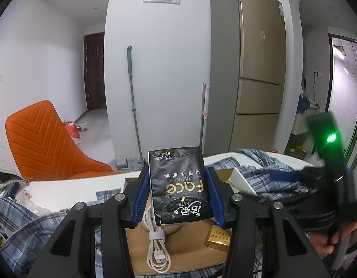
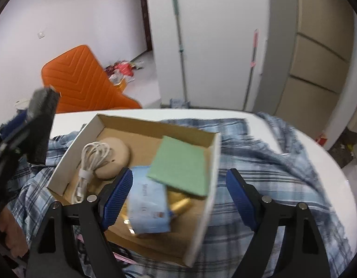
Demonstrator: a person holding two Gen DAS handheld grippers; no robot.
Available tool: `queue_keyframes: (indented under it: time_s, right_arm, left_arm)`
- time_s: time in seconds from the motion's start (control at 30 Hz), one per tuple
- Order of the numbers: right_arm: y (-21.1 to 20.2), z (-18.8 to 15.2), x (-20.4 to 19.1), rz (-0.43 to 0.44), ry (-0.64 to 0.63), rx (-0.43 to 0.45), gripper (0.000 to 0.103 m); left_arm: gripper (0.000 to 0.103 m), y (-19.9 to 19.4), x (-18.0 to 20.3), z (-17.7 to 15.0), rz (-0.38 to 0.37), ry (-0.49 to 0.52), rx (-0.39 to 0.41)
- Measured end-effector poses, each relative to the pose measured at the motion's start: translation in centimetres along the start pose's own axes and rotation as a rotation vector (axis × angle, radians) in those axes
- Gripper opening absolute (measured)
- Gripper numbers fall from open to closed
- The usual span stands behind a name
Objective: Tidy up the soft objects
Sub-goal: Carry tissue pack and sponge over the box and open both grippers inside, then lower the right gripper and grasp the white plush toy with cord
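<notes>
Above the cardboard box (image 2: 214, 153): black tissue pack (image 1: 179, 185), long axis pointing away, clamped by left gripper (image 1: 178, 197). Over the box: right gripper (image 2: 180, 197) wide apart, empty; green pack (image 2: 180, 165) tilted inside.

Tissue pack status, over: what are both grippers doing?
Left gripper shut on black tissue pack, above cardboard box. Right gripper open, empty, over box's near wall. Green cloth already inside.

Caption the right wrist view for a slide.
Open right gripper above a cardboard box holding a green pad, blue tissue pack and white cable.
</notes>
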State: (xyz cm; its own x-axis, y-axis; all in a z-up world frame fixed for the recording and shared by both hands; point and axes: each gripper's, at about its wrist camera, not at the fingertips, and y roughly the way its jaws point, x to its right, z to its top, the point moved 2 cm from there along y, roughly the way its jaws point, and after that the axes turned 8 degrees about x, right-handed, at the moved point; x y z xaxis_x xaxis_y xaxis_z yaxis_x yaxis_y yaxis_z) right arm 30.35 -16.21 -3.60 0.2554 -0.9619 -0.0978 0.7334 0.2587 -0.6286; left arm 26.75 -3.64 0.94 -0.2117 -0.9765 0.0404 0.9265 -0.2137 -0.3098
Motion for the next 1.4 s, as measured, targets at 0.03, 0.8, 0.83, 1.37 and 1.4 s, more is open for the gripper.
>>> queue_keyframes:
  time_s: [0.03, 0.8, 0.83, 1.37, 1.4]
  right_arm:
    - [-0.6, 0.0, 0.4, -0.017, -0.001, 0.014, 0.083]
    - [-2.5, -0.7, 3.3, -0.038, 0.031, 0.039, 0.086]
    - [-2.8, -0.6, 3.1, -0.036, 0.027, 0.045, 0.086]
    - [-13.8, 0.4, -0.7, 0.028, -0.069, 0.226, 0.086]
    - [-14.2, 0.1, -0.8, 0.031, -0.071, 0.233, 0.086]
  left_arm:
    - [0.049, 0.2, 0.1, -0.3, -0.008, -0.006, -0.014]
    - [0.085, 0.0, -0.1, -0.1, 0.002, -0.053, -0.039]
    - [0.085, -0.6, 0.0, 0.6, 0.003, -0.053, -0.023]
    - [0.085, -13.3, 3.2, 3.9, -0.010, -0.003, 0.189]
    - [0.087, -13.8, 3.3, 3.8, -0.019, 0.001, 0.189]
